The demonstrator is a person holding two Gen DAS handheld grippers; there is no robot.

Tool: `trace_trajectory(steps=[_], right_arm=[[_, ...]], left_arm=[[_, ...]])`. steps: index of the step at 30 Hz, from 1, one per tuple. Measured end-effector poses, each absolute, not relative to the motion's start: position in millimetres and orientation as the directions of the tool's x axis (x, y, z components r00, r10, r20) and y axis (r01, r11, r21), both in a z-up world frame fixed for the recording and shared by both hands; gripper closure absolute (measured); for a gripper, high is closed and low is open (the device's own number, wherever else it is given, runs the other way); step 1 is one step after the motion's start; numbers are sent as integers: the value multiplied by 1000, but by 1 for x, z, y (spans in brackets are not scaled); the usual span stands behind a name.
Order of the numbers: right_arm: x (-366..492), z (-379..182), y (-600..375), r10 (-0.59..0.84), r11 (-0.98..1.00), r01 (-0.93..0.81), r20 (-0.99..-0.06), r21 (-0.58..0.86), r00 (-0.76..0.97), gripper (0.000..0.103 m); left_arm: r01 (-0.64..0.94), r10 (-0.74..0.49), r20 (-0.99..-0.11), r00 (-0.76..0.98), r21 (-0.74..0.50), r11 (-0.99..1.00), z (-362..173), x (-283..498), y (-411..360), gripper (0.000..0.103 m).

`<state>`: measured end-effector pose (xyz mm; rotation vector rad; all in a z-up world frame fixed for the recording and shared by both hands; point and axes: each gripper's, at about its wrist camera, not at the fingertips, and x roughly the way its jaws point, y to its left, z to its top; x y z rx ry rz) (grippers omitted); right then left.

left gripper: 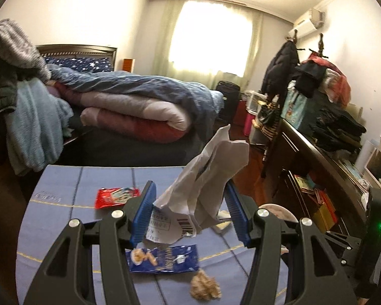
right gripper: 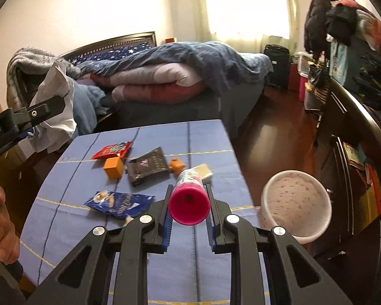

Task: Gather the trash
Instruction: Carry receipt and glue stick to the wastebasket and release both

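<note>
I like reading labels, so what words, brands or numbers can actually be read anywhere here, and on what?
"bbot.AI", start cut off: black body of the left gripper.
Barcode and printed lines, too blurred: crumpled white paper bag.
Yellow lettering, unreadable: blue snack wrapper.
Print too small: red snack wrapper, pink-capped printed cylinder.

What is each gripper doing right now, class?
Left gripper: closed on the crumpled paper, lifted above the table.
Right gripper: closed on the pink cup.
</note>
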<state>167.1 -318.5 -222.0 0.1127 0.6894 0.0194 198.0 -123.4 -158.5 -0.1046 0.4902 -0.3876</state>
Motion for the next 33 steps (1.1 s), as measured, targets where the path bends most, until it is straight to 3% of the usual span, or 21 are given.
trace_trajectory(steps=[16,33], right_arm=[[151,-240,-420,-94,960,238,-636,145,766,80],[175,-297,-532,-231,876,459,-704,150,672,80]], left_arm=[[541,-539,-471,699,-145,828,-174,214,-244,47],[673,-635,-600,487,-205,711,-243,266,-393,47]])
